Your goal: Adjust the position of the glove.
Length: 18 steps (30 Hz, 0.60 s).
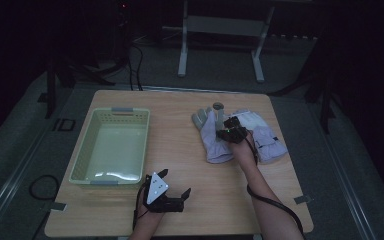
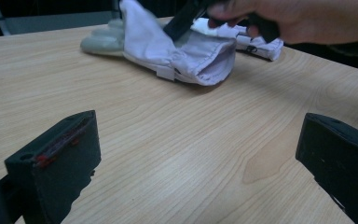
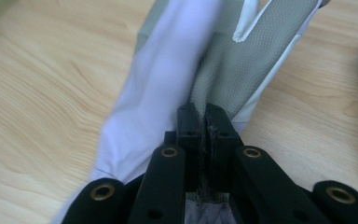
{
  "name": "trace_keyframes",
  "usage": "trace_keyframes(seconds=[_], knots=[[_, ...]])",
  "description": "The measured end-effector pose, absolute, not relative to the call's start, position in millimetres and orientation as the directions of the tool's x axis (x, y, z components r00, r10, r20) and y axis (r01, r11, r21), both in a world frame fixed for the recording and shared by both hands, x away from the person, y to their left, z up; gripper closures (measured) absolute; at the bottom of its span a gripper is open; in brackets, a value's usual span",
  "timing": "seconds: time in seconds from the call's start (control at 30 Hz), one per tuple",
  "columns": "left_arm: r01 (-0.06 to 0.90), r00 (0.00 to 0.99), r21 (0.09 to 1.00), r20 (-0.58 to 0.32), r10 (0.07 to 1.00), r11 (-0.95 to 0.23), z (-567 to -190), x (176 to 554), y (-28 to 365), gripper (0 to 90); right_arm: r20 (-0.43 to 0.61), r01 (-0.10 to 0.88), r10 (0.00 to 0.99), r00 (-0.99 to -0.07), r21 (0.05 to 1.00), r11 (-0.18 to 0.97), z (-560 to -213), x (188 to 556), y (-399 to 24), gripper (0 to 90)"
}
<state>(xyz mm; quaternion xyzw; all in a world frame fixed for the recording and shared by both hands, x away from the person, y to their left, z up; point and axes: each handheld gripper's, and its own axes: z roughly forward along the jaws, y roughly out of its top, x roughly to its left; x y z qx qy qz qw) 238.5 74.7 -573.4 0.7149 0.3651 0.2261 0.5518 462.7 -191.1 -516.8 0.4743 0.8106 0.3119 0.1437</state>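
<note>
glove: blurred, cuff cut off | second glove: partly hidden

High view: overhead, facing forward-down on table. Gripper views: low, close (both share the glove).

High view: dim, dark surroundings. Gripper views: brighter, evenly lit; near jaws and glove softly blurred.
</note>
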Motion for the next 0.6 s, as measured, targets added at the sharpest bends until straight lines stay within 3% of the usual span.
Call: trace_keyframes(seconds=[0.33, 0.6], knots=[[0.277, 0.629, 0.954, -0.088, 0.773, -0.117, -573, 239, 75, 0.1, 0.131, 0.639, 0.893, -0.43, 0.743, 0.198, -469, 425, -197, 86.2], [0.274, 0.633, 0.954, -0.084, 0.769, -0.121, -573, 239, 75, 0.1, 0.159, 0.624, 0.896, -0.414, 0.767, 0.152, -450, 389, -186, 86.1]])
